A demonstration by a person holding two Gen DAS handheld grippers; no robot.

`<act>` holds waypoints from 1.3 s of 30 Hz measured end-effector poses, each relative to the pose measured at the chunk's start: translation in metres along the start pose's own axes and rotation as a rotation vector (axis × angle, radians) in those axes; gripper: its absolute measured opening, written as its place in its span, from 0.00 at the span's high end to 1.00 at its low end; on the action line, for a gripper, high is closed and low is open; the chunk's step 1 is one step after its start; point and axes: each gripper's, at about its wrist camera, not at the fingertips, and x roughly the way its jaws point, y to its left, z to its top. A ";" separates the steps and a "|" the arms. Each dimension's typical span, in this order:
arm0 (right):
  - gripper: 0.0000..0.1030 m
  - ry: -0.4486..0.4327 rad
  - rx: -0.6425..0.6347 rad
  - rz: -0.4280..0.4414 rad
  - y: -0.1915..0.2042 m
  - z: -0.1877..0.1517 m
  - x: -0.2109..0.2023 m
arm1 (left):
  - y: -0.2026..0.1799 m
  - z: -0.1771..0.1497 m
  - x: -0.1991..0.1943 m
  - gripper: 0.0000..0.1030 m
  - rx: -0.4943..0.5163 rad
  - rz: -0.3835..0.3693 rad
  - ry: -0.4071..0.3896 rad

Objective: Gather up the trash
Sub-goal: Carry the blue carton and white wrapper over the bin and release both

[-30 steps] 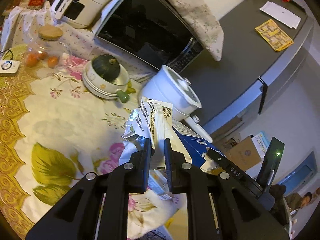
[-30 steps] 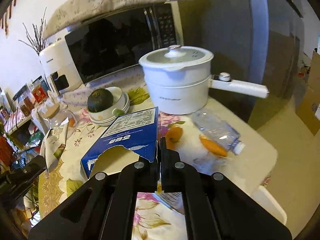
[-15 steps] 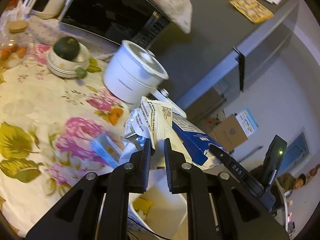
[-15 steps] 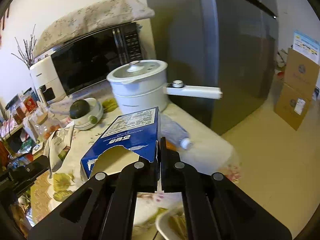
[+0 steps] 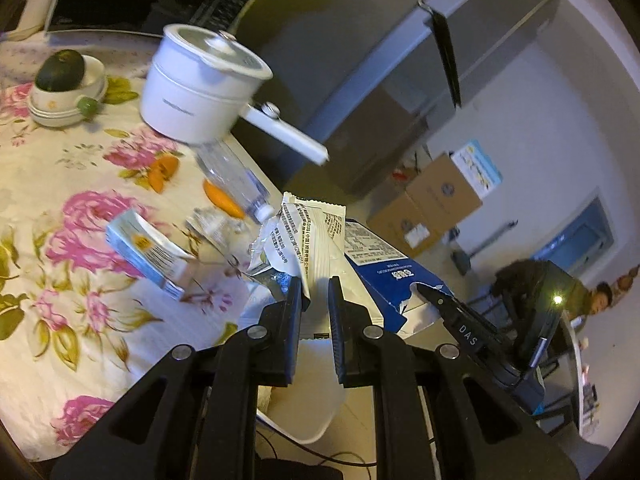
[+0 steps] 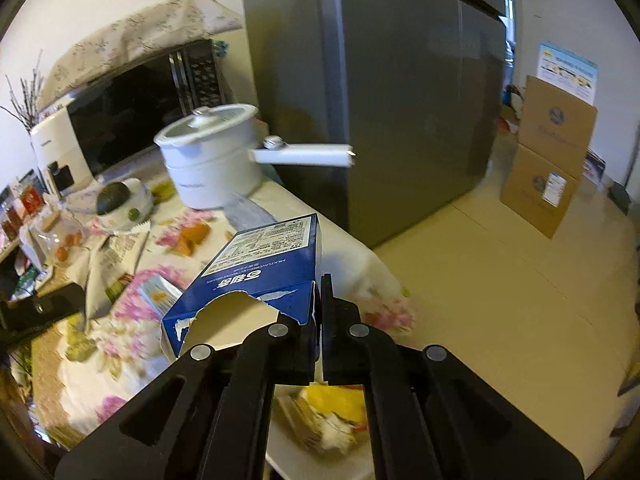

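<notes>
My left gripper (image 5: 314, 292) is shut on a white and silver snack wrapper (image 5: 308, 236), which stands up between its fingers. My right gripper (image 6: 320, 296) is shut on the torn edge of a blue carton (image 6: 264, 264), with the carton's open end facing the camera. In the left wrist view, the blue carton (image 5: 384, 268) hangs just right of the wrapper. Both grippers are beyond the table's edge, above a white bin (image 6: 292, 456) with paper and yellow scraps in it. In the right wrist view, the left gripper (image 6: 76, 296) and the wrapper (image 6: 112, 264) are at the left.
On the flowered tablecloth (image 5: 80, 320) lie a small light-blue box (image 5: 144, 248), a plastic bottle (image 5: 236, 176), a crumpled wrapper (image 5: 208, 224) and orange peel (image 5: 164, 168). Behind them are a white pot (image 5: 196, 84), a grey fridge (image 6: 400, 100) and cardboard boxes (image 6: 548, 160). A person sits far right.
Both grippers have carried the wrapper and the carton sideways off the table, to above the white bin. The grips have not changed.
</notes>
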 end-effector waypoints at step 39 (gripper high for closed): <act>0.49 0.264 0.027 -0.029 -0.052 -0.067 0.052 | -0.024 -0.052 0.122 0.80 0.022 0.072 0.434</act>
